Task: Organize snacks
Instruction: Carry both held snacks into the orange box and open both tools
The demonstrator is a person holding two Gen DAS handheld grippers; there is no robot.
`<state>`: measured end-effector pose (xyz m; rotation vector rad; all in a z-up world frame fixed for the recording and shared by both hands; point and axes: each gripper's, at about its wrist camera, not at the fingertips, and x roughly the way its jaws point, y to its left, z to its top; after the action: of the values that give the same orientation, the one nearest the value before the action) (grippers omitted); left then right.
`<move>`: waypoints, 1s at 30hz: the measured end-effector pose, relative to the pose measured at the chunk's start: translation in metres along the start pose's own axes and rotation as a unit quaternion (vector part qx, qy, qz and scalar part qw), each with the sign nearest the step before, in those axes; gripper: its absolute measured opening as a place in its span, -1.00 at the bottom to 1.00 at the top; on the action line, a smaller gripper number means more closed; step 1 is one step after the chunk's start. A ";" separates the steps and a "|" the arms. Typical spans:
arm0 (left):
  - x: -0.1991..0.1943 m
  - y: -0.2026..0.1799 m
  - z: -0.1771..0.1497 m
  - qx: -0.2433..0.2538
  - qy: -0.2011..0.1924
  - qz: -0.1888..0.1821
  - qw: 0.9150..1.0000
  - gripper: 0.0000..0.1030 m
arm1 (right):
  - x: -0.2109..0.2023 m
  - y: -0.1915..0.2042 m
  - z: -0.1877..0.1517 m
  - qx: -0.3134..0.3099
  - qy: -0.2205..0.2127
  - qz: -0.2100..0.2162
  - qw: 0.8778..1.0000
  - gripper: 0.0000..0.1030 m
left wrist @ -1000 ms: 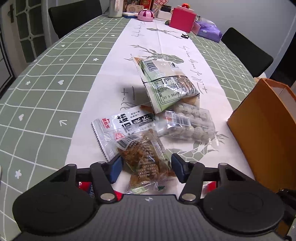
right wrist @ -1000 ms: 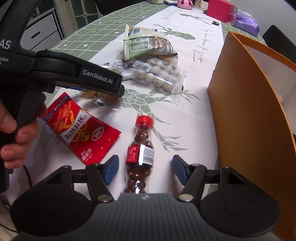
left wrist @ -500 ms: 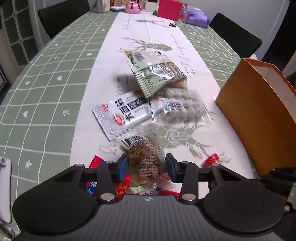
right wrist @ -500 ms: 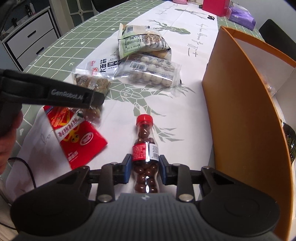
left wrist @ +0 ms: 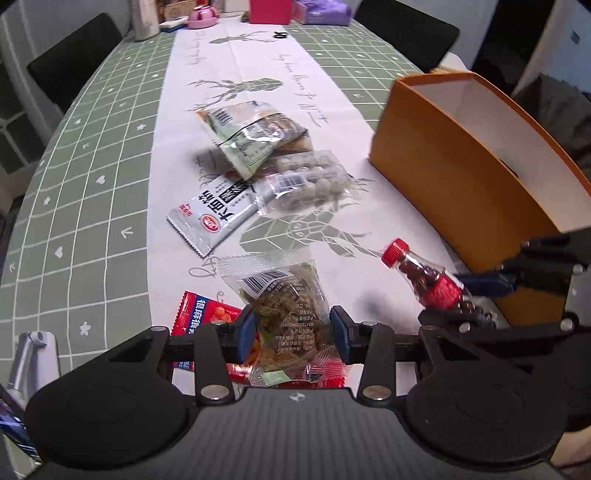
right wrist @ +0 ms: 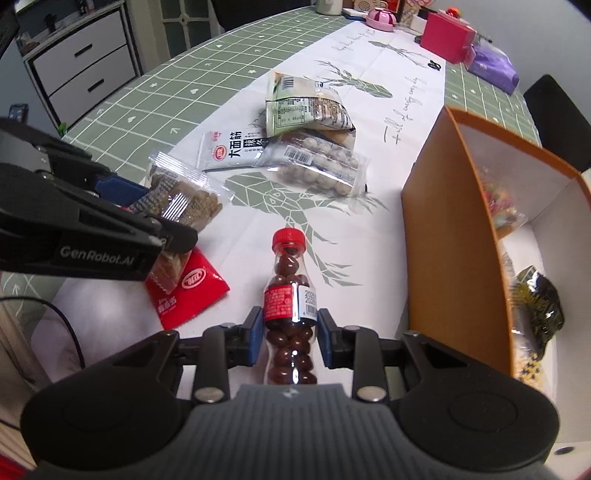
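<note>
My left gripper (left wrist: 291, 332) is shut on a clear packet of brown snacks (left wrist: 284, 302) and holds it above a red packet (left wrist: 207, 314). My right gripper (right wrist: 290, 332) is shut on a small bottle of chocolate beans with a red cap (right wrist: 290, 291), lifted off the table; it also shows in the left wrist view (left wrist: 424, 277). The orange box (right wrist: 454, 236) stands open at the right with a few snacks inside. On the white runner lie a white packet (left wrist: 218, 210), a clear pack of round balls (left wrist: 306, 181) and a green packet (left wrist: 251, 136).
The green checked tablecloth (left wrist: 92, 177) covers the table. At the far end stand a pink box (right wrist: 447, 37), a purple bag (right wrist: 493, 66) and a pink container (right wrist: 382, 16). Black chairs (left wrist: 406, 26) stand around. White drawers (right wrist: 85, 55) are at the left.
Both grippers closed, the left on the brown snack packet, the right on the bottle, and lifted them. Both have moved toward the orange box.
</note>
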<state>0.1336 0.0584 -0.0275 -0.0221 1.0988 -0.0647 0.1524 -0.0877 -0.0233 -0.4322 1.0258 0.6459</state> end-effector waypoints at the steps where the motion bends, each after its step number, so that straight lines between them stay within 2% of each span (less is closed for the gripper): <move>1: -0.005 -0.003 0.001 0.008 0.002 -0.002 1.000 -0.06 | -0.005 -0.001 0.000 -0.001 0.001 0.001 1.000 -0.44; 6: -0.033 -0.024 0.009 0.057 0.000 -0.003 0.998 -0.06 | -0.036 -0.013 -0.001 0.001 -0.006 0.003 1.000 -0.44; 11: -0.061 -0.055 0.020 0.115 -0.026 0.008 0.993 -0.06 | -0.074 -0.026 -0.004 -0.007 -0.032 -0.010 0.999 -0.44; 16: -0.082 -0.091 0.031 0.161 -0.054 -0.004 0.986 -0.06 | -0.103 -0.044 -0.009 -0.013 -0.050 -0.034 0.998 -0.44; 22: -0.092 -0.135 0.046 0.200 -0.080 -0.040 0.976 -0.06 | -0.115 -0.081 -0.019 0.010 -0.054 -0.066 0.996 -0.44; 30: -0.074 -0.184 0.067 0.232 -0.102 -0.071 0.965 -0.06 | -0.108 -0.142 -0.040 0.059 -0.042 -0.099 0.992 -0.44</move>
<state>0.1525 -0.1213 0.0777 0.3071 0.8544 -0.4384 0.1833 -0.2487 0.0587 -0.3939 0.9221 0.4209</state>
